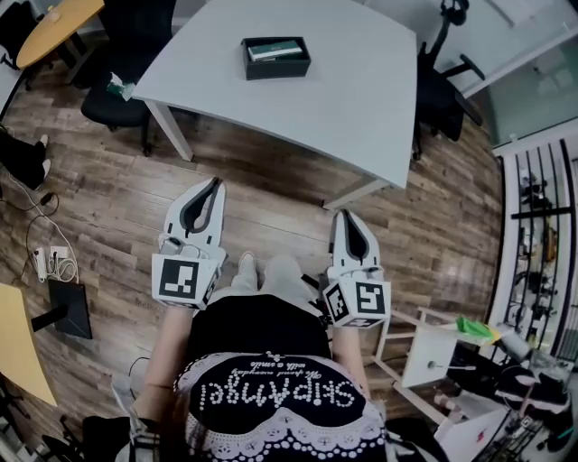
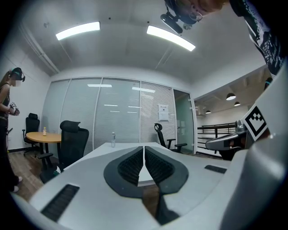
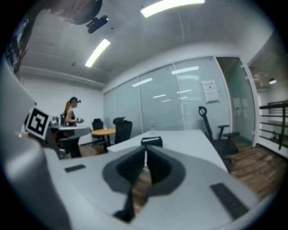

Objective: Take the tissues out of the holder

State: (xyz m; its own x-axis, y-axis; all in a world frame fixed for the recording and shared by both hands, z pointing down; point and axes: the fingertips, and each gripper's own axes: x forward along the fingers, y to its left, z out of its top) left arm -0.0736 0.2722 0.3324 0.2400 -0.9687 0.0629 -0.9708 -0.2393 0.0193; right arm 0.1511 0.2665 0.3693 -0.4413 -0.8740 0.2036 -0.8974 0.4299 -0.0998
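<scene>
The tissues [image 1: 274, 50] lie inside the black holder [image 1: 275, 57], a shallow open-topped box that sits on the pale grey tabletop [image 1: 361, 81], toward its far side as the head view shows it. From the right gripper view the holder [image 3: 151, 142] appears as a small dark box straight ahead on the tabletop. Farther off than the holder, a small clear bottle [image 2: 113, 139] stands on the same surface. A black office chair [image 1: 122, 90] is to the left of the holder and another [image 1: 442, 90] to its right, both pulled up to the tabletop's edges. Well short of the holder, over the wooden floor [image 1: 271, 189], both claws hang in front of the person. The left claw [image 1: 215, 185] has its jaws closed together with nothing between them, and its ribbed pads [image 2: 132, 164] meet at the tips. The right claw [image 1: 346, 215] is likewise closed and empty, aimed at the holder. Far to the holder's left, a round wooden table [image 1: 59, 27] stands, and another person [image 3: 71, 112] is near it.
</scene>
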